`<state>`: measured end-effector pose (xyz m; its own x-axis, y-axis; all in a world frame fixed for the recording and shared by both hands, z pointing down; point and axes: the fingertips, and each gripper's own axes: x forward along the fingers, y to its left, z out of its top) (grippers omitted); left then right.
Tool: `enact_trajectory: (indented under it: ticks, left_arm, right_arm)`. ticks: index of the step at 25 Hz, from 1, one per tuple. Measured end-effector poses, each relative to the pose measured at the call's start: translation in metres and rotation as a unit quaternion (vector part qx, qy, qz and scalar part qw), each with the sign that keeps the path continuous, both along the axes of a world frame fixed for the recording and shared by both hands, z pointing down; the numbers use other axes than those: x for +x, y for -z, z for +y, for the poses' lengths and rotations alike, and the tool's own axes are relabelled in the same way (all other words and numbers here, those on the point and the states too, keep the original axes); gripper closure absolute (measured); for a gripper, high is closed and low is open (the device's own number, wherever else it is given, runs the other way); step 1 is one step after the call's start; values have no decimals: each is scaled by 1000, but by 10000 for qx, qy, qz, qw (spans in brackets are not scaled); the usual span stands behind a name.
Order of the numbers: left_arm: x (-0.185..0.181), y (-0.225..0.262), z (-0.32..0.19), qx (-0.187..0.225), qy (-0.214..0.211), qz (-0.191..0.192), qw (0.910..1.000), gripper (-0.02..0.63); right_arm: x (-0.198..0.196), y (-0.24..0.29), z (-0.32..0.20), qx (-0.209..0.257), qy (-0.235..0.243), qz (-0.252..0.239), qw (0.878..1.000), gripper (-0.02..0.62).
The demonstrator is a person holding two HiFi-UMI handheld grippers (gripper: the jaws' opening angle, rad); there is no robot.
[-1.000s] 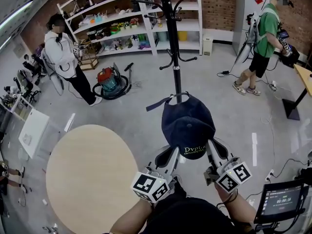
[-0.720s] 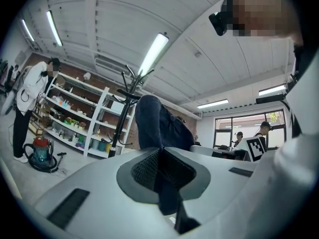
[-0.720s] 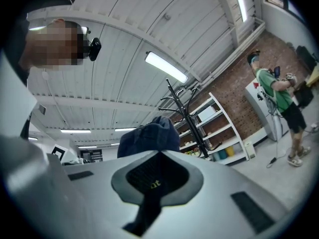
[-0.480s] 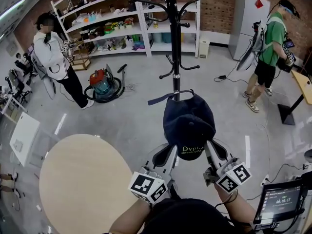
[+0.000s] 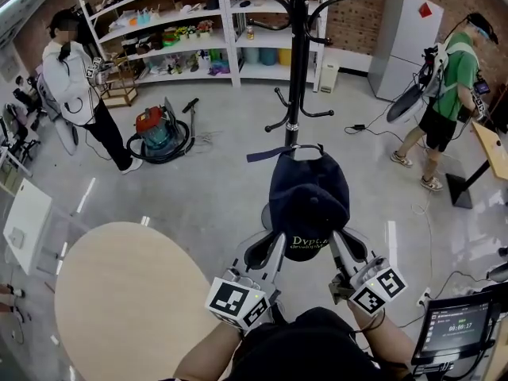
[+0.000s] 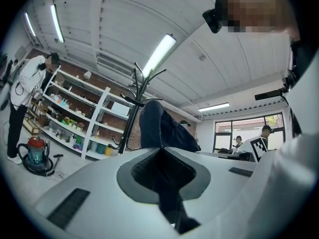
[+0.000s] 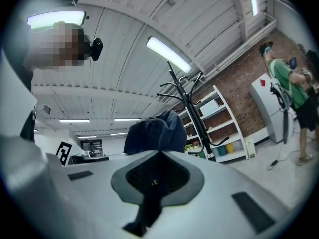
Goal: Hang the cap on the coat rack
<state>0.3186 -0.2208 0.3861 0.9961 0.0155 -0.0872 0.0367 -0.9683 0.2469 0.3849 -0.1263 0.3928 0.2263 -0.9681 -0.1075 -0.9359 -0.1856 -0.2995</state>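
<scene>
The room is a wide workshop with a grey floor (image 5: 198, 197), white shelves (image 5: 182, 30) along a brick wall and a red vacuum cleaner (image 5: 155, 129). Two people stand well apart from the work, one by the shelves (image 5: 67, 70) and one at the far right (image 5: 452, 70). A round pale surface (image 5: 127, 292) at the lower left plays no part in this step. The dark blue cap (image 5: 308, 197) is held in the air in front of the person, brim toward the body and back toward the black coat rack (image 5: 297, 70). The left claw (image 5: 274, 244) is closed on the left side of the brim and the right claw (image 5: 340, 243) is closed on the right side. In each gripper view dark cloth is pinched between the pads with no gap. The back strap (image 5: 270, 155) has a loose end that sticks out to the left, near the lower hooks (image 5: 316, 115). Whether the cap already touches the pole I cannot tell, because the head view flattens the depth. In my judgement the step in hand is to bring the cap to a hook — so both grips should remain firm and the cap level. It is best to choose one hook that points toward the person and to raise the cap a little above its tip. Then it can be lowered so that the tip enters under the crown or through the strap opening. The claws should open only when the hook carries the weight — otherwise the cap may slide off. The loose strap end could catch on a neighbouring hook.
</scene>
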Motion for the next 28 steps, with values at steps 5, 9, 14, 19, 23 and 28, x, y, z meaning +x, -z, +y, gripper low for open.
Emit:
enact_trajectory:
  ticks: [5,9,14,19,23,28]
  left_arm:
    - [13,11,-14,14,-28,107,9999,578]
    - [21,27,-25,70,-74,212,9997,578]
    - [32,33,-38,122,-3,311,9994,578]
    - [45,43,-38,285,42,399,9988,578]
    - [52,43,-45,431,95,477,9979,578]
    - [71,57,-54,528,151,559,9969,578]
  right_arm:
    - [10,10,-13,5,-85,244,9997,581]
    - [16,25,-23,21,-143,391,9991,581]
    - [27,33,-35,100,-109,588,9982,581]
    - [43,42,-38,251,-95,751,9968,581]
    - [53,40,-47,407,-31,818,9958,581]
    - [75,55,-58,519,3,882,9947,581]
